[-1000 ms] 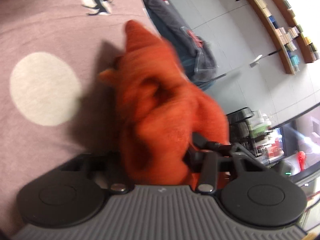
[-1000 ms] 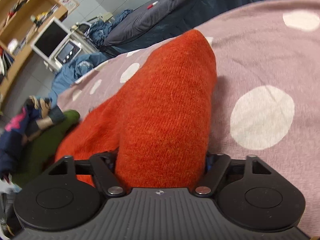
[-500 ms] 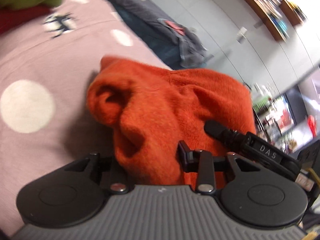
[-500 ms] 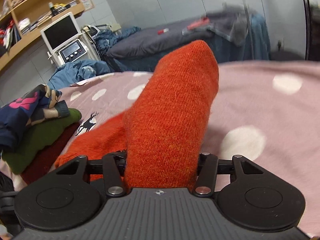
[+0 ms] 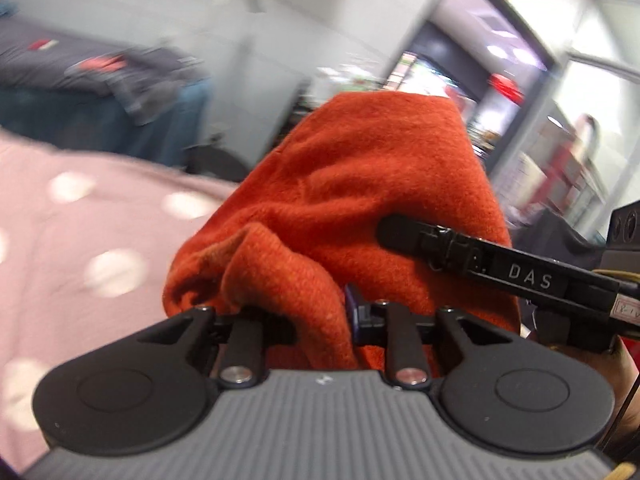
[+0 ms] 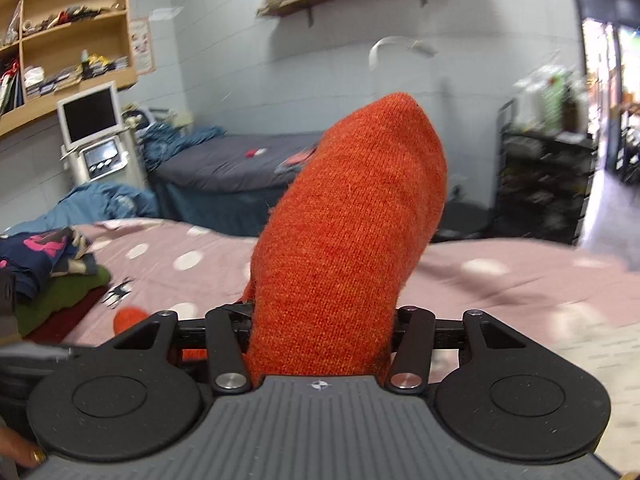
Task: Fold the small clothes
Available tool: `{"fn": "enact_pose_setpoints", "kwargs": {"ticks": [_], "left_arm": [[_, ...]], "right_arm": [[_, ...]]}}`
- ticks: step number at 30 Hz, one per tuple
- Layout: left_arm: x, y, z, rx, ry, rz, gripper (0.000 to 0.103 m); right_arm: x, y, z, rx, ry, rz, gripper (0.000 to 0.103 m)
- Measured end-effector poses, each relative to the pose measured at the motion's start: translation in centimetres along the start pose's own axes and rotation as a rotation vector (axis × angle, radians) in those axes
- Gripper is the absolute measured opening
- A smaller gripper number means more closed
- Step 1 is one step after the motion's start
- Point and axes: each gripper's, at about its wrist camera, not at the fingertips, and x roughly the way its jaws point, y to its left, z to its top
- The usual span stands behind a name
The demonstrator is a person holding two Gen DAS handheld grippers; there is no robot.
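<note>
Orange knit garment (image 5: 360, 184) bunched in both tongs: left tongs (image 5: 320, 320), just closing, pinch a fold; right tongs (image 6: 320, 320) clamp a thick roll. Pink dotted bed (image 6: 500, 276) lies below, shelves (image 6: 72, 32) far left.

- Left gripper (image 5: 320, 316): fingertips buried under bunched orange knit garment (image 5: 360, 184); pad contact not visible.
- Right gripper (image 6: 320, 320): fingers wholly covered by the same garment draped over them.
- Left wrist view: bedspread (image 5: 80, 240), far bed (image 5: 80, 80) and doorway (image 5: 480, 80) motion-blurred; details unreadable.
- Folded clothes stack (image 6: 52, 280): cut off by frame edge.
- Shelf contents (image 6: 72, 40): too small to identify.
</note>
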Motion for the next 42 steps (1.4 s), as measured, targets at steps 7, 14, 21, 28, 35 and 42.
{"fn": "enact_pose_setpoints", "kwargs": {"ticks": [7,14,21,28,35,42], "left_arm": [[4.3,-9.5,-0.3,0.056,0.083,-0.152,0.021],[6.6,-12.4,-3.8,0.124,0.189,-0.171,0.023],[5.4,-11.2,-2.7,0.125,0.174,-0.118,0.024],[4.4,-10.9,-1.6,0.105,0.145,-0.106,0.028],[3.5,-12.4,-1.3,0.115,0.142,-0.169,0.039],[5.8,-13.3,-4.7,0.182,0.235,-0.112,0.042]], "right_arm": [[-7.9,-9.0,1.5,0.233,-0.04,-0.117,0.083],[-10.5,-17.7,-3.2,0.601,0.019,-0.084,0.083],[-8.5,-22.1,-9.0,0.928,-0.034,0.096,0.083],[-7.4,-19.4,-2.8,0.864,-0.074,0.209,0.082],[-11.4,-21.9,-0.5,0.832,-0.107,0.221,0.082],[-11.6,-26.3,-6.9,0.743,0.106,-0.081,0.087]]}}
